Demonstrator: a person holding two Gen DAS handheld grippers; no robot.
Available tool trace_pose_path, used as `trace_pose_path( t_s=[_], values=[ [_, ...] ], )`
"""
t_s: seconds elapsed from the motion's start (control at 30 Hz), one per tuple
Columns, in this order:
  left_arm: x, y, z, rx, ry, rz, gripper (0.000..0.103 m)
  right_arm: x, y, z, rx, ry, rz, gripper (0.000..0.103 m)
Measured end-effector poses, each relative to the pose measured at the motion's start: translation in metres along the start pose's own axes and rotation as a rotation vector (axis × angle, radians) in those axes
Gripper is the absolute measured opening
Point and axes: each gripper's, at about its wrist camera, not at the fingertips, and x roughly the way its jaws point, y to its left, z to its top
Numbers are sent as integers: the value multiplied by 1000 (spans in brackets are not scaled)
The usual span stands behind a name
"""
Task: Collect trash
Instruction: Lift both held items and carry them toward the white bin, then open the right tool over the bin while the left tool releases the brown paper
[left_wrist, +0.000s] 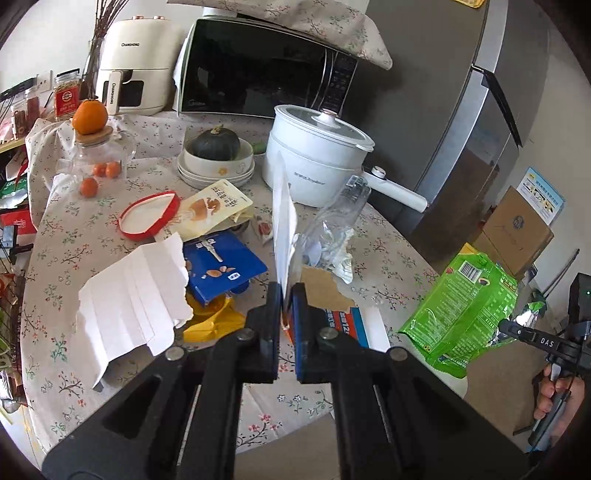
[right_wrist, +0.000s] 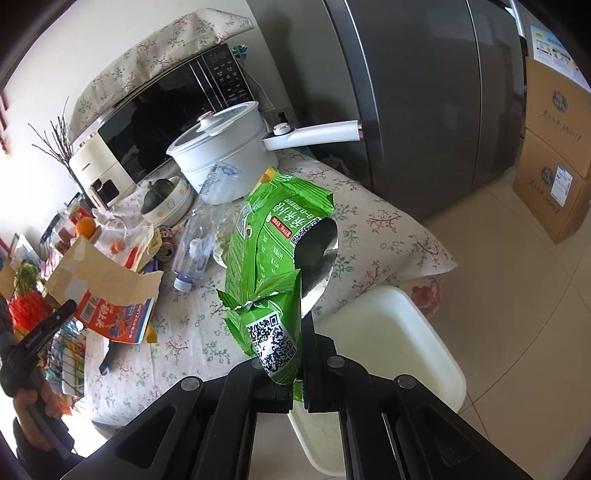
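Left tongs (left_wrist: 286, 295) pinching torn carton piece (left_wrist: 283, 225) upright above floral tablecloth (left_wrist: 388, 254), crumpled bottle (left_wrist: 332, 229) apparently just behind

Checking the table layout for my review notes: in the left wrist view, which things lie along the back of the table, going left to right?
Orange on a jar lid → cream air fryer → black microwave → white electric pot → grey fridge.

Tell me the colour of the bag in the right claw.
Bright green bag, silver inside; clearest in the right wrist view.
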Motion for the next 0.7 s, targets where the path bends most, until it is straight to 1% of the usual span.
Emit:
trace_pose_path(
  t_s=[0.2, 0.37, 0.5, 0.57, 0.63, 0.67, 0.7],
  values=[
    [17, -53, -18, 126, 35, -55, 7, -1, -45, -17, 44, 43, -71, 3],
    [29, -90, -34, 224, 49, -88, 7, 5, -77, -33, 74, 98, -131, 4],
    [39, -116, -45, 298, 61, -105, 7, 13, -96, -45, 105, 140, -147, 5],
    [44, -127, -50, 329, 64, -111, 7, 15, -105, -49, 130, 151, -144, 9],
    [49, -134, -54, 354, 68, -118, 8, 16, -114, -52, 162, 169, -145, 18],
    [51, -139, -56, 367, 69, -121, 8, 16, -118, -53, 175, 172, -144, 28],
    [54, -143, -59, 381, 71, -126, 8, 15, -121, -53, 183, 169, -147, 33]
  ],
)
